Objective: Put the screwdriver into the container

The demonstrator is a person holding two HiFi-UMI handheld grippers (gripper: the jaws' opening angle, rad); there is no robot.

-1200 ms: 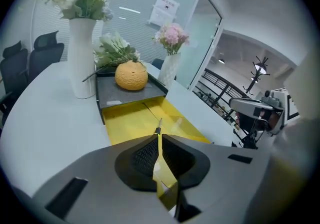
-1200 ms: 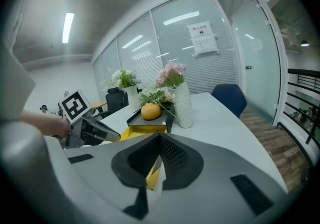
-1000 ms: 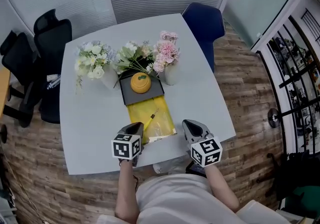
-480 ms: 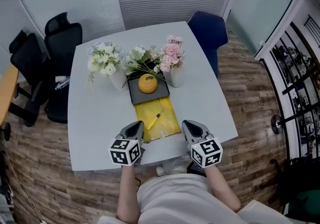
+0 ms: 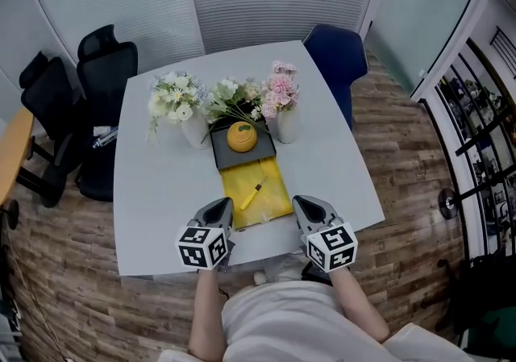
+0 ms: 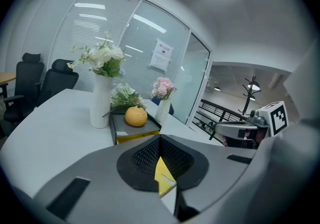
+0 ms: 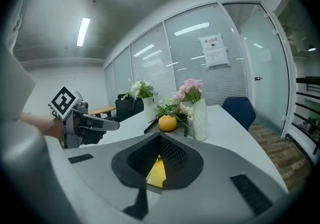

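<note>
A small screwdriver with a yellow handle lies slantwise on a flat yellow tray in the middle of the white table. Behind it, touching the yellow part, sits a dark grey container with an orange round object on it. My left gripper hovers at the tray's near left corner and my right gripper at its near right corner. Both are shut with nothing in them. In the left gripper view the container shows past the shut gripper; the right gripper looks the same way.
A white vase of white flowers and a white vase of pink flowers flank the container, with a green bunch between. Black office chairs stand left of the table, a blue chair behind it. The table's near edge runs just under the grippers.
The head view has shifted, so the table and its objects sit a little further right and up in the picture. Both grippers stay shut at the near edge.
</note>
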